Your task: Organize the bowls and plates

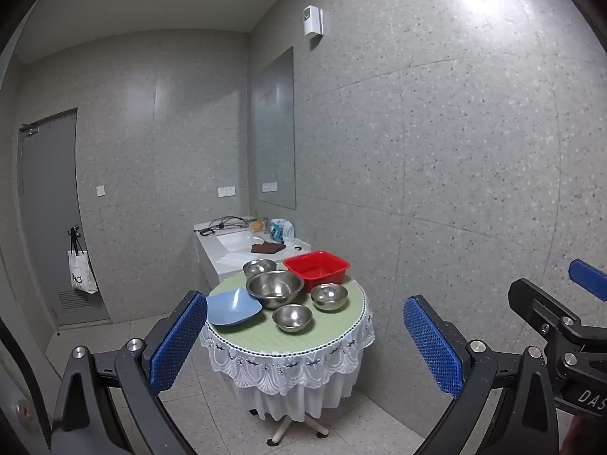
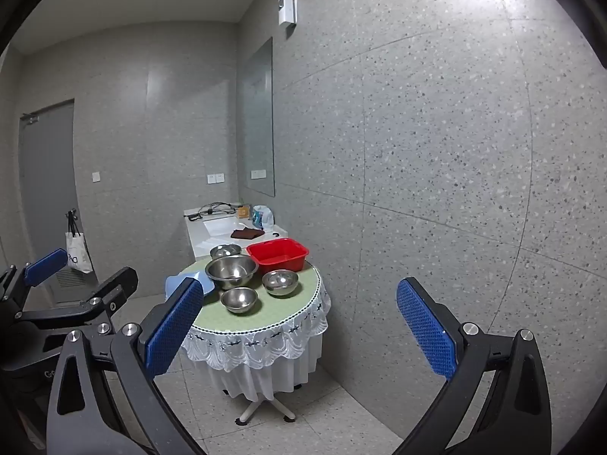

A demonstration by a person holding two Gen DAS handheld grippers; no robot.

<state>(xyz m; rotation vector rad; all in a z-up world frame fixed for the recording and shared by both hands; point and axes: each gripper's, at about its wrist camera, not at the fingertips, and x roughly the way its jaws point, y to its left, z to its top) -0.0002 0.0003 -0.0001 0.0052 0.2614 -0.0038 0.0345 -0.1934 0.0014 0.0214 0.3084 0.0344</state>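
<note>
Approaching stage only: left tongs [image 1: 307,345] and right tongs [image 2: 299,331] gape empty, well short of the surface [image 1: 322,337] bearing steel bowls [image 1: 275,288] and blue plate [image 1: 233,307] (nothing stacked); next, closing in.

Hidden or cut off, by item:
- Blue plate [image 2: 197,280]: in the right wrist view, near half covered by the right gripper's left finger pad [image 2: 175,326]; in the left wrist view, its left rim sits behind the left gripper's left pad [image 1: 178,341].
- Far steel bowl [image 1: 259,266]: near side hidden behind the large steel bowl [image 1: 274,288].
- Table base [image 1: 292,426]: only the feet show below the white lace skirt [image 1: 288,371].
- Counter items [image 1: 280,229] by the sink: too small to identify.
- White tote bag [image 1: 80,271] lettering: illegible.
- Right gripper [image 1: 569,303], left wrist view: cut off by the right edge.
</note>
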